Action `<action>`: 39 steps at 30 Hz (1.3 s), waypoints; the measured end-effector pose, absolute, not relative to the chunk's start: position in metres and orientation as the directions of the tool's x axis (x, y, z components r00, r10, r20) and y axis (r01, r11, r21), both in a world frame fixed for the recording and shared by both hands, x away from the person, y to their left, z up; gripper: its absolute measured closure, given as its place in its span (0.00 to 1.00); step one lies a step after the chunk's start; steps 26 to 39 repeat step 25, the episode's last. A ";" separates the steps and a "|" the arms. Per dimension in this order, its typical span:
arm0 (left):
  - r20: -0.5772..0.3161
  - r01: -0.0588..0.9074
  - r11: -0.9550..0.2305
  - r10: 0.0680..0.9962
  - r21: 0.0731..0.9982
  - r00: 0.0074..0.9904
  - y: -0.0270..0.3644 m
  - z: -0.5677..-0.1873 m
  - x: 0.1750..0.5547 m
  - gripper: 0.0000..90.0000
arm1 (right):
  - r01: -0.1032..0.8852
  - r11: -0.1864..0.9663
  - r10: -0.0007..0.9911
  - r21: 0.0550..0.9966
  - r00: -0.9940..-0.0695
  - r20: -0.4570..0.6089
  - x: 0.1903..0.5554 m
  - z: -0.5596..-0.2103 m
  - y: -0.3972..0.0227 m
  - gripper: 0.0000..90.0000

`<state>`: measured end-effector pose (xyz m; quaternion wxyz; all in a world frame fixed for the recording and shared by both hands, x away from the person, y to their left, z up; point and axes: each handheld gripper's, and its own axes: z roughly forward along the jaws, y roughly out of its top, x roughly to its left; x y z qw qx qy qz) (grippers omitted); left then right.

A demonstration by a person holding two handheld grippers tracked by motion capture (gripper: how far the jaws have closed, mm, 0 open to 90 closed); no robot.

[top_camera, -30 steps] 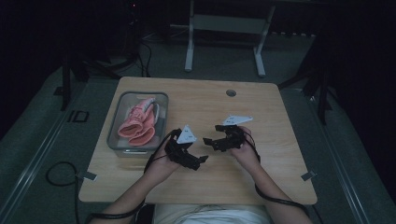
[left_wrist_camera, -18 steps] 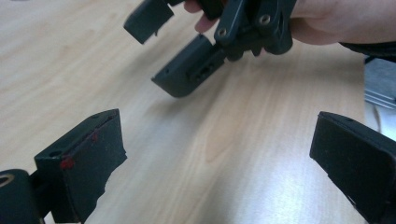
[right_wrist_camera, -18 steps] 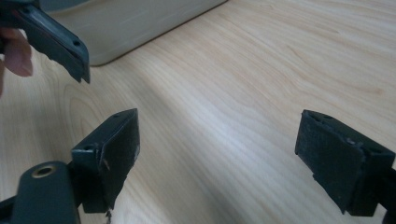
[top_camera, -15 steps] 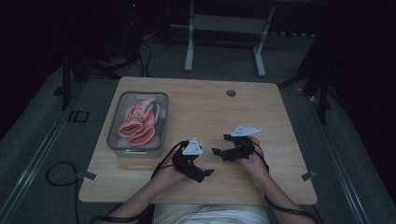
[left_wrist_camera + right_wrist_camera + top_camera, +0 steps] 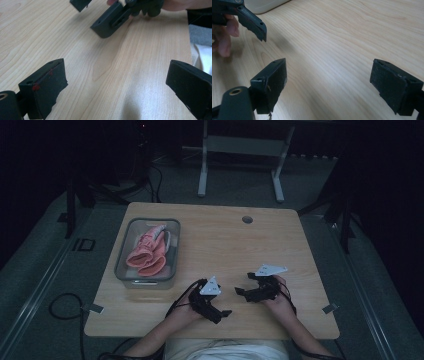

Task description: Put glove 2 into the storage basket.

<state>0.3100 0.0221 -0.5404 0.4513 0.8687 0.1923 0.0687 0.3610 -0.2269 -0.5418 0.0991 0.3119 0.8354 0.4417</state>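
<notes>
1. Over at the left of the counter, the clear bin sat with the pink shoes lying inside it, both of them bunched together and tipped on their sides, soles and uppers overlapping so I could not tell one from the other cleanly.
2. Judging by that, the packing looked done: the pair was in the bin, nothing else lay loose on the wood, and what was left seemed to be only parking the hands.
3. Moving right, the left tool hovered low over the counter's near edge, just right of the bin's near corner and apart from it; its jaws stood spread wide with bare wood grain between them in the left gripper view, and it held nothing.
4. Its grey plate caught the light on top, and a cable trailed off the counter's left edge to the floor.
5. Further right, the right tool pointed back toward its partner, the two tips near but not touching; its jaws were also wide apart in the right gripper view, empty, with only pale wood between them.
6. Up at the far edge, a small round grommet hole sat well apart from everything.
7. As for the shoes themselves, they looked soft and salmon-pink with a paler lining, slumped rather than upright, filling most of the bin from front to back.
</notes>
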 end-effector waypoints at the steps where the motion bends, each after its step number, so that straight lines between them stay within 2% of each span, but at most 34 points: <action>1: -0.058 0.276 -0.515 0.398 0.812 0.915 0.022 -0.541 0.310 0.03 | 0.437 0.411 0.613 0.800 -0.782 0.113 0.359 -0.542 -0.229 0.16; 6: -0.037 0.274 -0.519 0.420 0.810 0.907 0.025 -0.544 0.307 0.03 | 0.455 0.401 0.634 0.795 -0.764 0.118 0.351 -0.547 -0.241 0.16; 24: -0.058 0.289 -0.495 0.430 0.819 0.901 0.031 -0.546 0.304 0.03 | 0.465 0.388 0.670 0.796 -0.735 0.103 0.338 -0.550 -0.268 0.16; 39: -0.056 0.289 -0.499 0.429 0.817 0.902 0.031 -0.546 0.304 0.03 | 0.469 0.384 0.671 0.796 -0.734 0.109 0.339 -0.550 -0.269 0.16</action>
